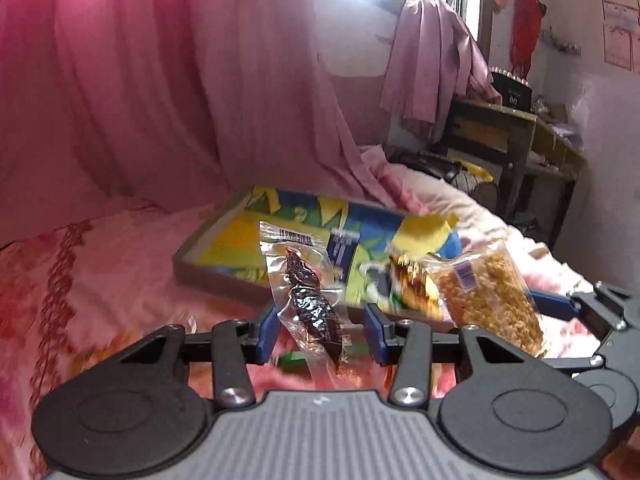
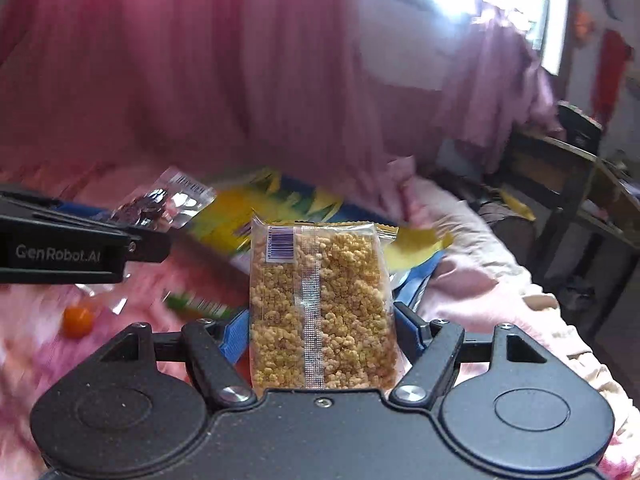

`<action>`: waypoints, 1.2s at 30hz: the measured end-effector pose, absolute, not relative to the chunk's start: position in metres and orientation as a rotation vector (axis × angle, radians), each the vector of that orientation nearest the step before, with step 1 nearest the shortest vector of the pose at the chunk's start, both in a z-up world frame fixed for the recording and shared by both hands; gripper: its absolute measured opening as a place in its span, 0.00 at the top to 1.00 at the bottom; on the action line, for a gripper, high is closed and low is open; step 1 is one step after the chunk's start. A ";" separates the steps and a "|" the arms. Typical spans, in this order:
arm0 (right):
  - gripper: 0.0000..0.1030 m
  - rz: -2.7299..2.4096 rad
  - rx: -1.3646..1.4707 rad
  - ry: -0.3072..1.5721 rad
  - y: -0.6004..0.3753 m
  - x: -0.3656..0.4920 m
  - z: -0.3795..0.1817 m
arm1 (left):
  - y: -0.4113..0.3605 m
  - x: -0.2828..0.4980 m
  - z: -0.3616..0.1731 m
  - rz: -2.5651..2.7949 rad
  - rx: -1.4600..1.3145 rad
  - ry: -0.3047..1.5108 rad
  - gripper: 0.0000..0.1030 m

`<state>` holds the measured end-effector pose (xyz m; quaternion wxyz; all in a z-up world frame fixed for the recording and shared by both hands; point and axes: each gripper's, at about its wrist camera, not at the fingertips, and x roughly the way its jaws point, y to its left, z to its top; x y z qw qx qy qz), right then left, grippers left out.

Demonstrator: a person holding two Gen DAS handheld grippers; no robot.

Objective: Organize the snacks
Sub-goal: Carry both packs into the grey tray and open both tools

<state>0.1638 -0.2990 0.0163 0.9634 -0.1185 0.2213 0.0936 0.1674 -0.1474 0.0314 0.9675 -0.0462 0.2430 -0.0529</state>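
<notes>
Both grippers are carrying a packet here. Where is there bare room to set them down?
The tray's near-left yellow floor, between its left rim and the dark meat packet, looks bare. The tray's right part, around the rice-crisp packet and a yellow wrapper, is crowded. Bedspread left of the tray is bare.

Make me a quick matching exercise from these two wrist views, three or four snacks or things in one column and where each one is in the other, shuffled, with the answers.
Things:
1. dark dried-meat packet
2. puffed-grain bar
3. colourful box lid
4. small orange ball

Places:
A. lying on the pink bedspread, open side up
B. between the fingers of the right hand-held gripper
C. loose on the bedspread, seen in the right wrist view
D. between the fingers of the left hand-held gripper

Pairs: 1-D, 2-B, 3-A, 4-C
</notes>
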 end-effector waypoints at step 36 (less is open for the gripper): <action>0.28 0.069 0.079 0.445 -0.321 0.301 -0.033 | -0.176 0.338 -0.009 -0.109 -0.073 0.591 0.52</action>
